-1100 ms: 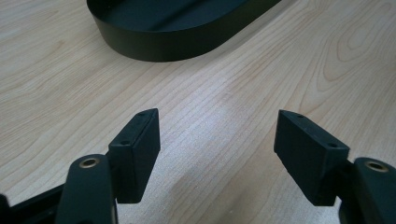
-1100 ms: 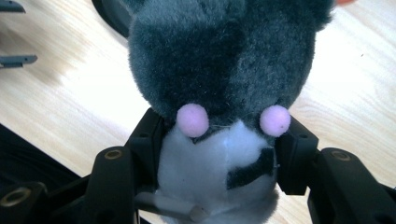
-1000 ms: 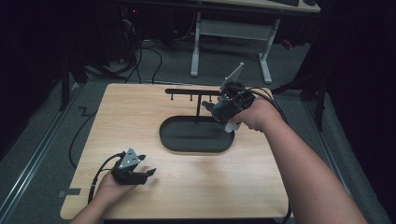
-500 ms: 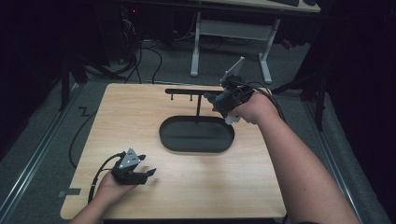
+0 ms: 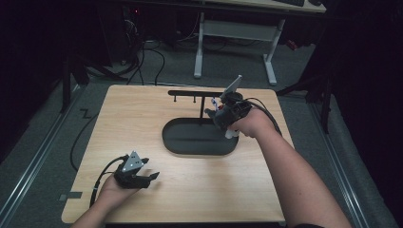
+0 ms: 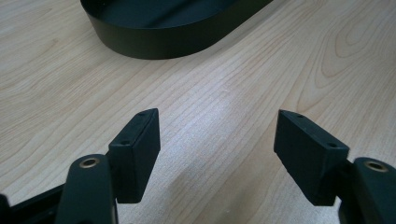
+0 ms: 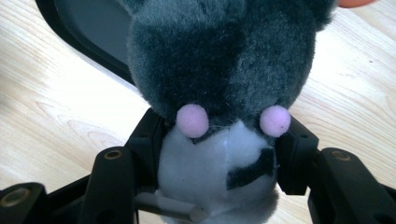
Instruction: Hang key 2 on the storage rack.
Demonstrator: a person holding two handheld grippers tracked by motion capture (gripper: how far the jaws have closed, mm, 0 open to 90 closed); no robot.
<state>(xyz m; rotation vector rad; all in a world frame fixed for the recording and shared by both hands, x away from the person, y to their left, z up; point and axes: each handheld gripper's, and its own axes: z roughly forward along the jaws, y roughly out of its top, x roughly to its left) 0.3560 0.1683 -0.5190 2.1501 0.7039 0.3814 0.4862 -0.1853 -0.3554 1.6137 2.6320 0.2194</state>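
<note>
The right tongs [image 7: 215,154] clamp a grey-and-white plush toy [image 7: 219,70] at centre frame, just above the black oval tray [image 5: 199,137], prob. to drop it in, while the left tongs [image 6: 217,154] idle wide and empty on the counter [image 5: 190,190], lower left.

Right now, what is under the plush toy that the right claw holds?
Under the plush toy are the wooden table and the rim of the black oval tray. The toy hides the tray's inside directly below it. The right claw grips its white part.
</note>
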